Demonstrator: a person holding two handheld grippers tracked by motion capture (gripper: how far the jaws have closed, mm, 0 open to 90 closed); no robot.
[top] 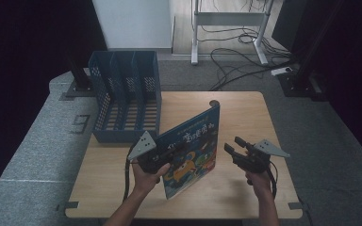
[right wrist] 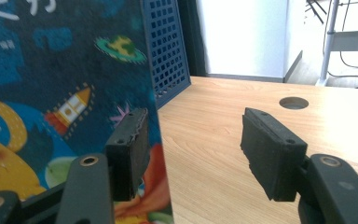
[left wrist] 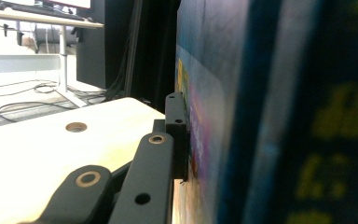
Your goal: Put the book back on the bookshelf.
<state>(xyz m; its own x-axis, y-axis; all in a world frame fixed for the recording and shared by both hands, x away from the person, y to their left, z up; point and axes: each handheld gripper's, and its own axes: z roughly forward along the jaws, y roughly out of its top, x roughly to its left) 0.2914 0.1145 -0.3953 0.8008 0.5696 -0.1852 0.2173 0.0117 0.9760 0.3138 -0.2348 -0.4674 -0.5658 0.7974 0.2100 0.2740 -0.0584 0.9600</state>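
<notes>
Holding the picture book (top: pixel 193 148) up on edge near the front of the tabletop (top: pixel 245 108), I have my left gripper (top: pixel 166 157) clamped tight on its near cover edge, forearm coming in low from my side and the book leaning toward the file rack. My right gripper (top: pixel 232 146) hovers just beside the book's free edge with its jaws apart and nothing between them, hand level and pointing forward. Farther back stands the blue file rack (top: pixel 125 94); I judge the next move is carrying the book there, kept upright and lined up with a slot.
</notes>
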